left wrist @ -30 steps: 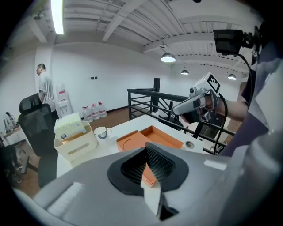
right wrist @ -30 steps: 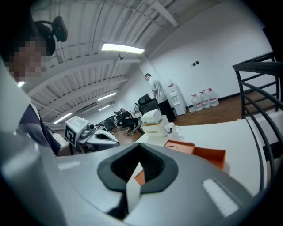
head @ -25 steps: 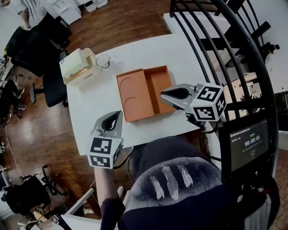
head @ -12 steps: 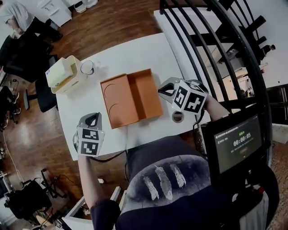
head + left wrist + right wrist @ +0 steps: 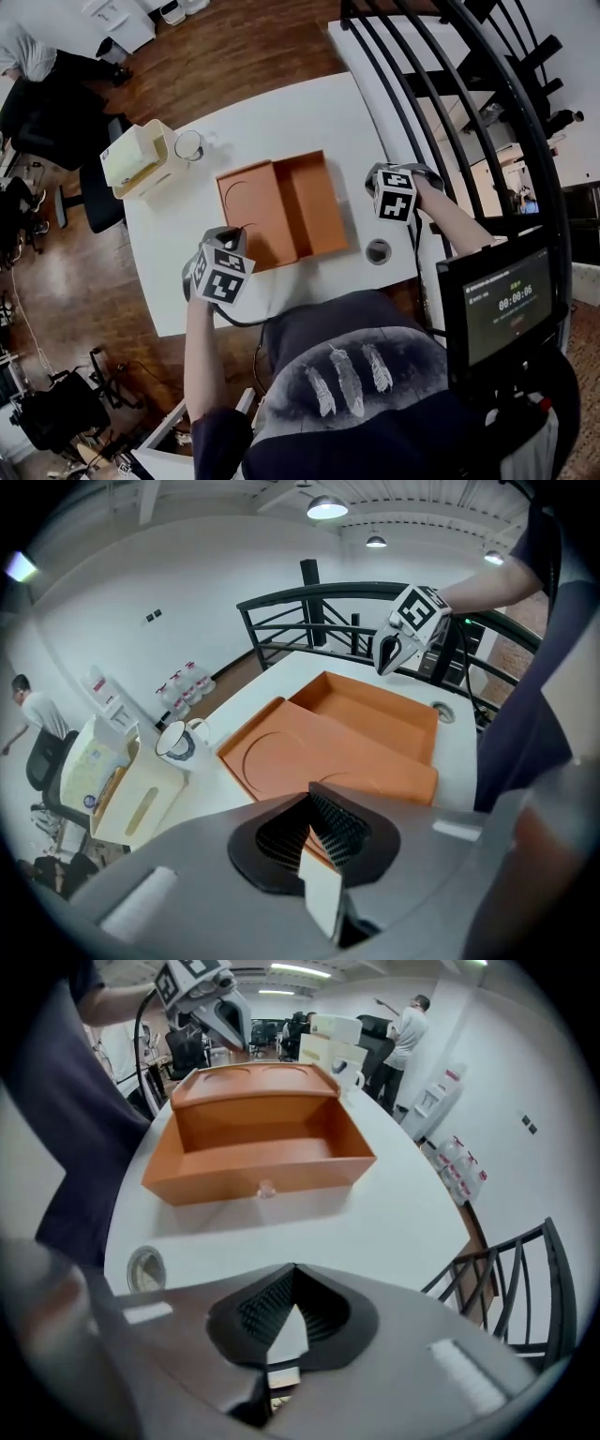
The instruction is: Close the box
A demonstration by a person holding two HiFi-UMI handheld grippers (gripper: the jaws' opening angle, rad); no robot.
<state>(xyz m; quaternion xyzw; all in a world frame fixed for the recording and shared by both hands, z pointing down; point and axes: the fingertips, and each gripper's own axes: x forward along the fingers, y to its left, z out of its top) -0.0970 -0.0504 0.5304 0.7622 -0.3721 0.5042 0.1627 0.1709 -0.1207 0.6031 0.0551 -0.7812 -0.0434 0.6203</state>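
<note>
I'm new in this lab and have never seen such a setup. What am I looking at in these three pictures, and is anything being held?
There is no robot arm: a person holds a pair of tongs in each hand. One picture comes from a camera on the person's head, looking down. The other two come from cameras riding on the tongs, looking along them. On the white table lies an orange box, its lid laid open beside the tray. Further off stand a cream container and a mug, and a round cable hole sits nearer the person. The left tongs are by the lid, the right tongs beyond the tray. Both are shut and empty.
</note>
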